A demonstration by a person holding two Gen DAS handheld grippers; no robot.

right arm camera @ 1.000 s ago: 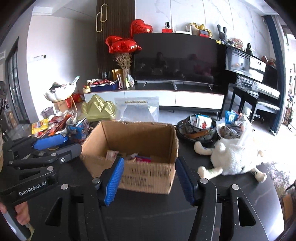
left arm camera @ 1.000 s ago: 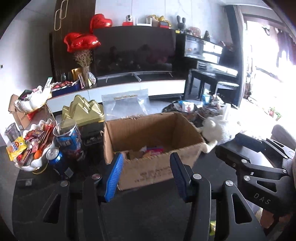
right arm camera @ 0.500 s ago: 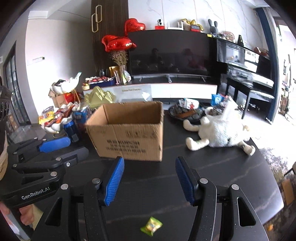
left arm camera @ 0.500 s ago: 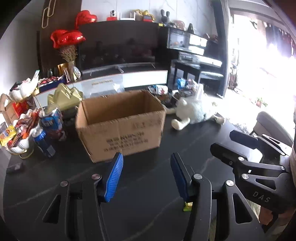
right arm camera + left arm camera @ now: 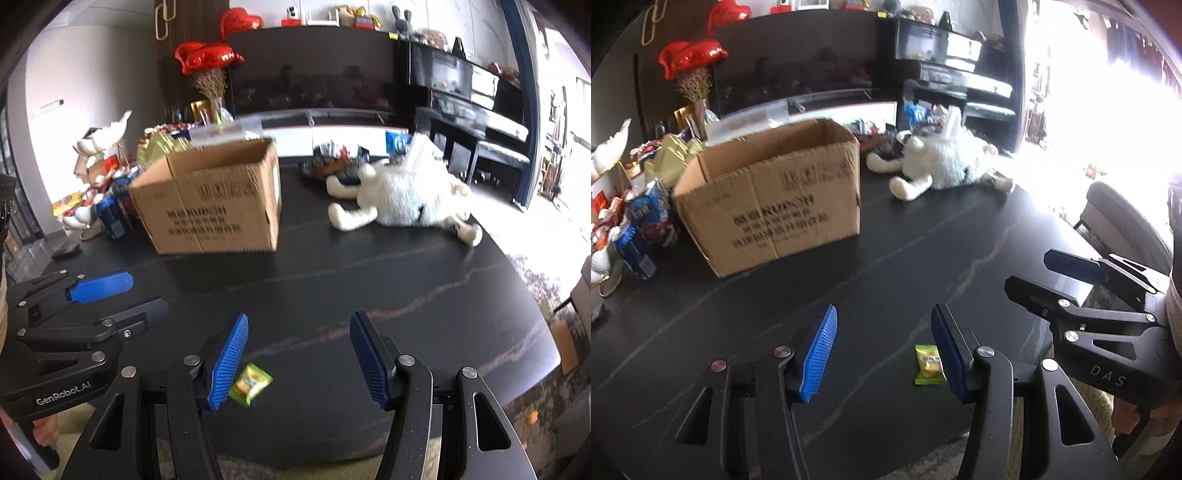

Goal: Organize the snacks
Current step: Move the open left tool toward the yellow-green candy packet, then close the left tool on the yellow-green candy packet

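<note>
A small green and yellow candy packet (image 5: 928,363) lies alone on the black table near its front edge. In the left wrist view it sits just inside the right pad of my left gripper (image 5: 884,350), whose jaws stand open and empty. In the right wrist view the candy packet (image 5: 250,384) lies beside the left pad of my right gripper (image 5: 299,360), also open with nothing held. An open cardboard box (image 5: 772,199) stands farther back on the table; its inside is hidden from here. The cardboard box (image 5: 210,201) is well beyond both grippers.
A white plush toy (image 5: 402,195) lies at the back right of the black table (image 5: 332,280). Snack bags, cans and a white dish crowd the left of the box (image 5: 635,221). A dark bowl of snacks (image 5: 332,166) sits behind the plush. The table's edge runs along the right.
Both grippers have pulled back from the box and sunk toward the table's front. The box now looks farther off and the candy packet has come into view between the fingers.
</note>
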